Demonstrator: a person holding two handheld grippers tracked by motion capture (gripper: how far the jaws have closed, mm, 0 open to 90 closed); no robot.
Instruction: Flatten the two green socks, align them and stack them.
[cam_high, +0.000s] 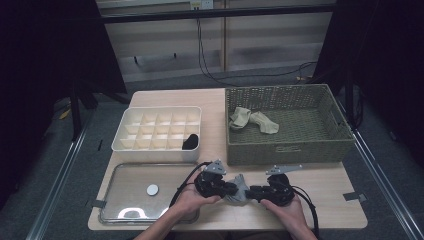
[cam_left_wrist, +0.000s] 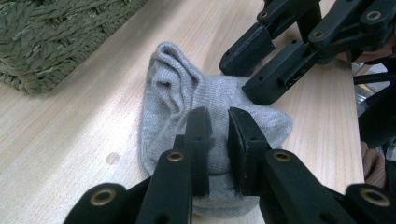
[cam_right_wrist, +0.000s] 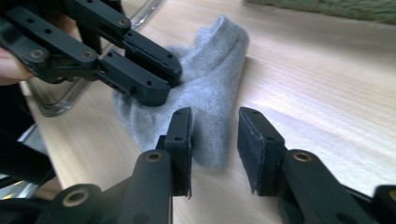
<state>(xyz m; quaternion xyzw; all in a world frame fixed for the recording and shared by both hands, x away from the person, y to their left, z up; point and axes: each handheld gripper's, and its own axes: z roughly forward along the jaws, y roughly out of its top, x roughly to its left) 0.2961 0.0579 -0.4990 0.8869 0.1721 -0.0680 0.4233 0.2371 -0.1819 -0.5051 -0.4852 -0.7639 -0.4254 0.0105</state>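
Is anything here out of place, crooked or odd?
Nothing is spilled or damaged. The grey sock lies bunched on the table between both grippers, and the tray's clear lid overhangs the front edge a little.

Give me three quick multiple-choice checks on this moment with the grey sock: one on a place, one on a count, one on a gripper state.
1. Where does the grey knitted sock lie?
A. in the woven green basket
B. on the wooden table between the two grippers
C. in the white divided organiser box

2. How many beige socks are in the woven green basket?
A. none
B. two
C. five

3. How does the left gripper stand?
A. pinched on a fold of the grey sock
B. wide open above the basket
C. shut on the lid

Answers:
1 B: the high view shows it on the light wooden table, in front of the basket.
2 B: two beige socks lie near the basket's left side.
3 A: in the left gripper view its jaws squeeze grey fabric; the right gripper is open beside the sock.
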